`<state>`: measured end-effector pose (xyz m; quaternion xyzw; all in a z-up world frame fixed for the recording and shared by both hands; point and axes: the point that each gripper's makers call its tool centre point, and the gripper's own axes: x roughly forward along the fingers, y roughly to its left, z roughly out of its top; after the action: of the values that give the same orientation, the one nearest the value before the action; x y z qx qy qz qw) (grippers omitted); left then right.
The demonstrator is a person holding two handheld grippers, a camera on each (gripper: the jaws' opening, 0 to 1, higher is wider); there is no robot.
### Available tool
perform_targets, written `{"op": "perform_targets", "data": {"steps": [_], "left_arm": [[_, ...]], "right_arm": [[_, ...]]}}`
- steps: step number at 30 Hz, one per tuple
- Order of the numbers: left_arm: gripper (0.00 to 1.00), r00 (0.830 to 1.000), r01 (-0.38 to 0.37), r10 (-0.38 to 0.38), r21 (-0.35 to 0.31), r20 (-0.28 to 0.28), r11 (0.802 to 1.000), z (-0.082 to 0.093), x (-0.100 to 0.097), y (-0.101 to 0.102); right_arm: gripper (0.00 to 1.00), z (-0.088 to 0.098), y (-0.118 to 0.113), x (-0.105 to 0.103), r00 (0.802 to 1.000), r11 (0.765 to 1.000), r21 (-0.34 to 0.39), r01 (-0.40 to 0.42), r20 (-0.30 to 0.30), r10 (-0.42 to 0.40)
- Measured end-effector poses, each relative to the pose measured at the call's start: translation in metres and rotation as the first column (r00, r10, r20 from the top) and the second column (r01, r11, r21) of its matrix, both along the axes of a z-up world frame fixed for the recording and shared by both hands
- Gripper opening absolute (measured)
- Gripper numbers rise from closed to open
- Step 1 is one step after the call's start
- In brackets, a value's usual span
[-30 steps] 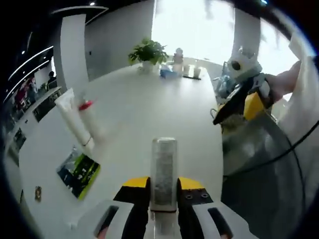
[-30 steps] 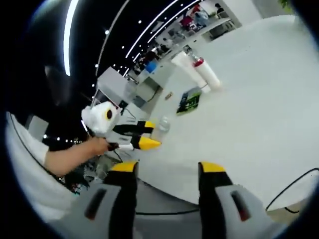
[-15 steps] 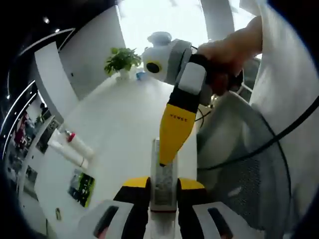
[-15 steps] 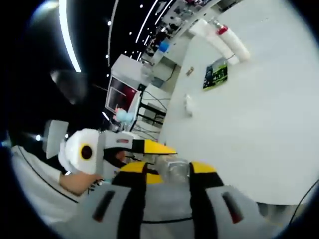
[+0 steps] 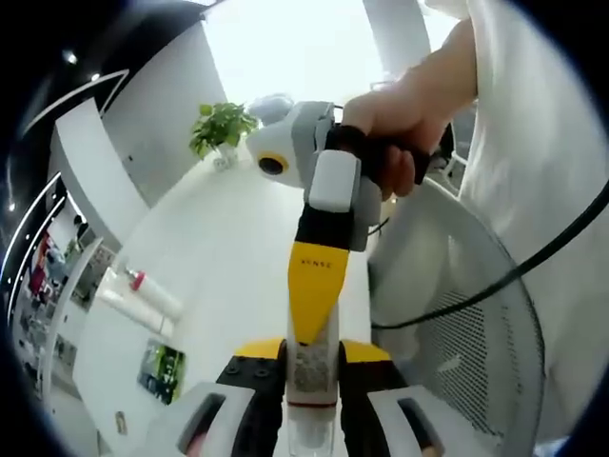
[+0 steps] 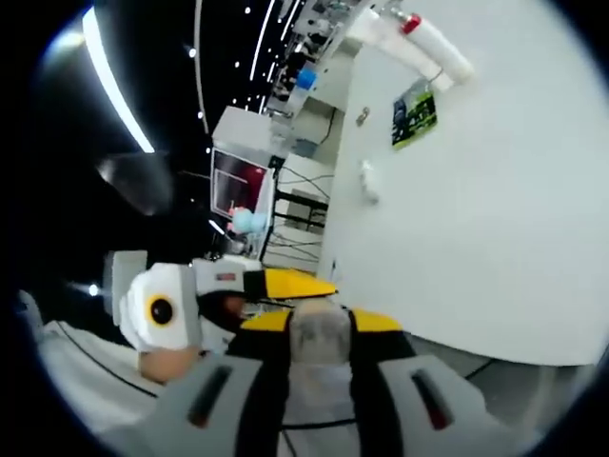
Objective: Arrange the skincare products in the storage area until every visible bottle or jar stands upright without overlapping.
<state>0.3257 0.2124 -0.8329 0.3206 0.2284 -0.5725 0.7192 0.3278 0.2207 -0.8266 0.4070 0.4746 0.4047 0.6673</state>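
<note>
Left gripper view: the left gripper (image 5: pixel 311 367) has its yellow-tipped jaws closed tight on a clear cylindrical bottle with a pale speckled filling (image 5: pixel 311 360), which stands upright between them. The right gripper (image 5: pixel 314 300), held in a person's hand (image 5: pixel 404 133), comes down from above, and its long yellow jaw lies against the upper part of the same bottle. Beyond lies a large white table (image 5: pixel 228 257). On its far left a white squeeze tube (image 5: pixel 133 309) and a white bottle with a red cap (image 5: pixel 154 292) lie on their sides, close together. Nearer, a green and black leaflet (image 5: pixel 160 371) lies flat. A potted green plant (image 5: pixel 221 129) stands at the far end. A grey mesh chair back (image 5: pixel 466 371) sits to the right, with a black cable (image 5: pixel 495 281) crossing it.

Right gripper view: the right gripper's jaws are drawn in on the clear bottle (image 6: pixel 319 335), gripping its end. The left gripper (image 6: pixel 276 283) shows just beside it. The tube (image 6: pixel 376 29), the red-capped bottle (image 6: pixel 433 43) and the leaflet (image 6: pixel 415 103) lie far off on the table (image 6: pixel 495 209).
</note>
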Motion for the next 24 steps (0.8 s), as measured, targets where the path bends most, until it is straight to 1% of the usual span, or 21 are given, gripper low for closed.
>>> {"op": "perform_targets", "data": {"steps": [2, 3, 4, 5, 6, 7, 9, 11, 12, 13, 14, 15, 16, 17, 18, 19, 20, 21, 22, 23, 24], "left_arm": [[0.22, 1.000, 0.000, 0.000, -0.011, 0.023, 1.000, 0.001, 0.002, -0.002], [0.23, 0.998, -0.015, 0.016, -0.018, 0.057, 1.000, 0.003, 0.006, -0.002], [0.24, 0.996, -0.028, 0.029, -0.022, 0.087, 0.999, 0.006, 0.009, -0.002], [0.25, 0.994, -0.038, 0.041, -0.026, 0.097, 0.999, 0.006, 0.012, -0.001], [0.27, 0.994, -0.075, 0.078, -0.045, 0.073, 0.996, 0.007, 0.013, 0.002], [0.30, 0.994, -0.090, 0.093, -0.054, 0.065, 0.995, 0.008, 0.014, 0.002], [0.40, 0.984, -0.173, 0.176, -0.115, 0.016, 0.978, 0.012, 0.020, 0.010], [0.46, 0.971, -0.236, 0.238, -0.160, -0.009, 0.958, 0.017, 0.025, 0.018], [0.50, 0.956, -0.294, 0.290, -0.226, -0.053, 0.929, 0.022, 0.030, 0.022], [0.53, 0.940, -0.341, 0.329, -0.264, -0.090, 0.902, 0.026, 0.033, 0.026], [0.55, 0.913, -0.408, 0.378, -0.302, -0.155, 0.861, 0.029, 0.037, 0.032], [0.58, 0.874, -0.485, 0.426, -0.358, -0.235, 0.798, 0.033, 0.042, 0.038], [0.58, 0.847, -0.530, 0.451, -0.389, -0.282, 0.753, 0.036, 0.046, 0.043], [0.58, 0.803, -0.596, 0.483, -0.425, -0.351, 0.682, 0.039, 0.050, 0.050], [0.57, 0.771, -0.636, 0.499, -0.439, -0.396, 0.635, 0.040, 0.052, 0.054], [0.56, 0.756, -0.654, 0.480, -0.461, -0.446, 0.600, 0.042, 0.050, 0.055], [0.56, 0.748, -0.660, 0.453, -0.482, -0.485, 0.575, 0.045, 0.048, 0.051], [0.55, 0.730, -0.679, 0.412, -0.510, -0.545, 0.528, 0.051, 0.045, 0.047], [0.55, 0.721, -0.688, 0.380, -0.530, -0.580, 0.496, 0.056, 0.043, 0.043], [0.55, 0.711, -0.696, 0.322, -0.562, -0.625, 0.448, 0.065, 0.041, 0.038], [0.55, 0.699, -0.707, 0.286, -0.576, -0.655, 0.409, 0.070, 0.041, 0.035]], "right_arm": [[0.23, 0.001, -0.002, 0.003, 0.999, 0.999, 0.027, 0.040, -0.037, -0.039], [0.23, 0.002, -0.002, 0.005, 0.998, 0.998, 0.042, 0.056, -0.040, -0.055], [0.23, 0.004, -0.004, 0.007, 0.995, 0.994, 0.069, 0.086, -0.059, -0.082], [0.23, 0.005, -0.005, 0.008, 0.993, 0.991, 0.084, 0.101, -0.071, -0.095], [0.23, 0.007, -0.006, 0.009, 0.990, 0.987, 0.104, 0.120, -0.082, -0.112], [0.23, 0.009, -0.006, 0.009, 0.989, 0.984, 0.121, 0.129, -0.088, -0.119], [0.23, 0.014, -0.010, 0.014, 0.982, 0.972, 0.163, 0.172, -0.111, -0.155], [0.23, 0.019, -0.015, 0.017, 0.977, 0.961, 0.198, 0.195, -0.123, -0.173], [0.23, 0.020, -0.016, 0.018, 0.976, 0.958, 0.208, 0.199, -0.125, -0.176], [0.23, 0.020, -0.019, 0.021, 0.976, 0.953, 0.222, 0.205, -0.123, -0.181], [0.23, 0.024, -0.019, 0.023, 0.974, 0.946, 0.243, 0.213, -0.127, -0.187], [0.23, 0.031, -0.021, 0.026, 0.969, 0.930, 0.285, 0.233, -0.142, -0.200], [0.23, 0.035, -0.022, 0.028, 0.966, 0.920, 0.303, 0.247, -0.146, -0.211], [0.23, 0.037, -0.024, 0.030, 0.966, 0.914, 0.318, 0.251, -0.149, -0.213], [0.23, 0.039, -0.025, 0.032, 0.964, 0.907, 0.331, 0.258, -0.147, -0.220], [0.23, 0.044, -0.024, 0.032, 0.963, 0.898, 0.352, 0.264, -0.152, -0.223], [0.23, 0.048, -0.024, 0.033, 0.962, 0.887, 0.375, 0.267, -0.164, -0.220], [0.23, 0.053, -0.023, 0.033, 0.960, 0.874, 0.402, 0.272, -0.177, -0.217], [0.23, 0.056, -0.022, 0.033, 0.959, 0.866, 0.417, 0.275, -0.187, -0.214], [0.23, 0.058, -0.021, 0.032, 0.958, 0.861, 0.429, 0.275, -0.191, -0.212], [0.23, 0.059, -0.019, 0.032, 0.959, 0.857, 0.436, 0.274, -0.195, -0.208]]}}
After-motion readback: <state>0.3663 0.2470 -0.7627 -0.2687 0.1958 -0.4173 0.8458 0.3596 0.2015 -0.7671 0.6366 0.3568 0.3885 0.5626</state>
